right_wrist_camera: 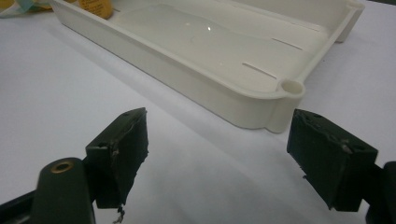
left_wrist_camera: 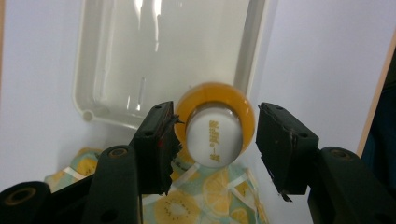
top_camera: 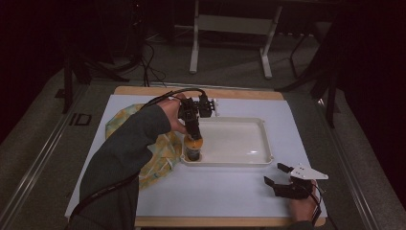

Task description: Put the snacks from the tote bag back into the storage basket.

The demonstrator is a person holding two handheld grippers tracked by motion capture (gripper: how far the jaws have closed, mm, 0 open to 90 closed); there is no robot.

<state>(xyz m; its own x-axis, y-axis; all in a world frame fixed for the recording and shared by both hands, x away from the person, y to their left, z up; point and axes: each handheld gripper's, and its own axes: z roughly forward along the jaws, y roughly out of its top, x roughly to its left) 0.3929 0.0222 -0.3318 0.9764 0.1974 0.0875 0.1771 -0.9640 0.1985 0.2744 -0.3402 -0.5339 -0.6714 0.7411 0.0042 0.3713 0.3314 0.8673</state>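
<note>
A small orange bottle (top_camera: 193,145) with a white cap (left_wrist_camera: 215,133) stands upright in the near-left corner of a white plastic tray (top_camera: 230,163). My left gripper (top_camera: 193,135) reaches down over it, jaws either side of the bottle (left_wrist_camera: 201,100) with a gap on the right side, so it stands open. My right gripper (top_camera: 275,173) rests low on the white mat near the tray's near-right corner (right_wrist_camera: 289,88), open (right_wrist_camera: 219,135) with nothing between its jaws.
A yellow and green fruit-print cloth (top_camera: 160,158) lies crumpled left of the tray, partly under my left forearm, also below the bottle (left_wrist_camera: 210,196). A white mat (top_camera: 215,191) covers the wooden table (top_camera: 230,221). Table legs stand on the floor beyond.
</note>
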